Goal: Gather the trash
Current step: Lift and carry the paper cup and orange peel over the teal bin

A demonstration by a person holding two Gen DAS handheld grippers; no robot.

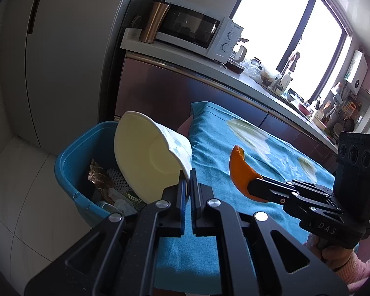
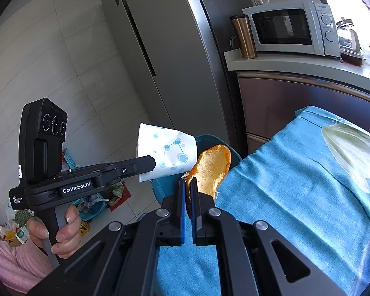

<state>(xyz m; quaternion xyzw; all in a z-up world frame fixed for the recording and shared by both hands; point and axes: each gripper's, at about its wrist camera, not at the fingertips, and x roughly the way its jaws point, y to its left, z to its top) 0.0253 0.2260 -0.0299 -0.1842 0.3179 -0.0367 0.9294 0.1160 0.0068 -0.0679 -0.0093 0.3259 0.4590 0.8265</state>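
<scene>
Currently the left gripper (image 1: 188,176) is clamped on the paper cup (image 1: 148,153), held tilted over the near rim of the blue trash bin (image 1: 69,157). The right gripper (image 2: 188,185) is clamped on the orange peel (image 2: 211,170) above the left edge of the teal tablecloth (image 2: 296,185), beside the bin. Far behind, a microwave (image 1: 197,29) sits on the counter (image 1: 175,51).

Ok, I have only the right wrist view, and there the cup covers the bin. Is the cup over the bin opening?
Observer: Yes. In the left wrist view the paper cup, pinched at its rim by the left gripper, hangs tilted over the blue bin, at its table side.
Operator: Is the bin empty?
Observer: No, wrappers and white mesh lie inside.
</scene>
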